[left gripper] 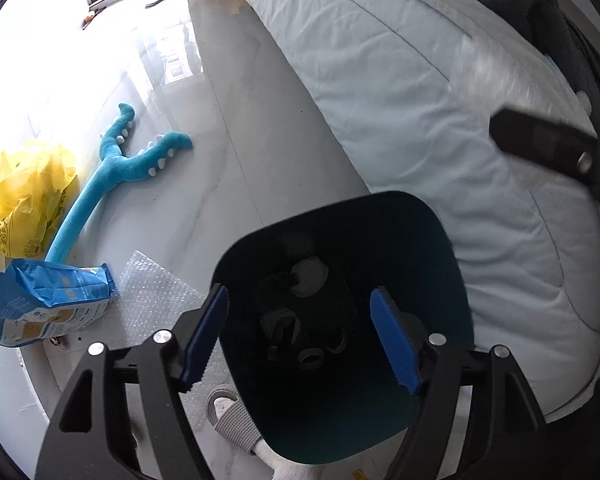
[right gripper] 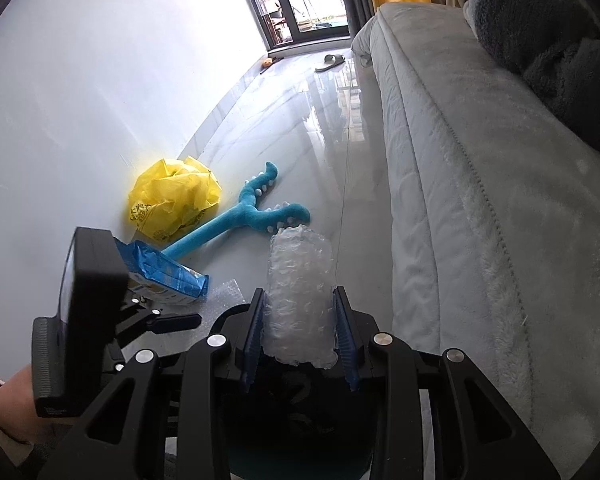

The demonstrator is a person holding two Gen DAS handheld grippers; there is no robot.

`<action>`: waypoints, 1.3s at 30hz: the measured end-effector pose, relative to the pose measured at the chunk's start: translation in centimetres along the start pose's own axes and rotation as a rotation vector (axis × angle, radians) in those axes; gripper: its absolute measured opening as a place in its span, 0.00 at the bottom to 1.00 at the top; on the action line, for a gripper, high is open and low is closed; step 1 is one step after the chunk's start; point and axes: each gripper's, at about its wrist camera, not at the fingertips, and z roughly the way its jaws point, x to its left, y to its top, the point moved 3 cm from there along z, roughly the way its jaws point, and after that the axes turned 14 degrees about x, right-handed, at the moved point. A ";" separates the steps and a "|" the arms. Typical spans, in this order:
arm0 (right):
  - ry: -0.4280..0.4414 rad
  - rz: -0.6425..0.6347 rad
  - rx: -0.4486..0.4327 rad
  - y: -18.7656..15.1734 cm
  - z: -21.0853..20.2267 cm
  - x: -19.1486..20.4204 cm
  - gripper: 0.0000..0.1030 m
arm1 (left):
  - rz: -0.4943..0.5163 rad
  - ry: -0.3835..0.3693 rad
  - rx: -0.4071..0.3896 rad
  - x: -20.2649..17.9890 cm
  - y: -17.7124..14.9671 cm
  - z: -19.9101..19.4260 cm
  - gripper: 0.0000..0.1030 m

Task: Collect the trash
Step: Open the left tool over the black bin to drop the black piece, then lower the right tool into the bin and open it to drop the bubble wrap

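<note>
Left wrist | open tongs [left gripper: 300,336] above bin [left gripper: 440,264] rim | sofa [left gripper: 380,80] beside

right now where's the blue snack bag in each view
Left wrist view: the blue bag lies at the lower left edge, on the floor below the yellow plastic bag.
Right wrist view: it sits at centre left, partly hidden behind the black device on the other hand.
Shared landmark: the blue forked plush toy, which runs from beside the bag out across the floor.
</note>
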 end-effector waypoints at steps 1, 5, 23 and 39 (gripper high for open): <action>0.002 0.002 0.013 -0.1 0.5 0.0 0.33 | -0.010 -0.013 -0.011 0.4 0.0 -0.4 0.75; 0.018 0.011 0.066 -1.1 2.1 -0.1 0.33 | -0.008 -0.025 -0.063 0.9 0.0 -2.1 0.76; -0.065 -0.048 0.291 -5.3 10.2 1.4 0.33 | 0.094 0.012 -0.551 -0.9 0.6 -15.0 0.78; -0.102 -0.173 0.353 -8.1 9.9 3.3 0.65 | 0.128 0.012 -0.826 -4.3 0.1 -21.9 0.84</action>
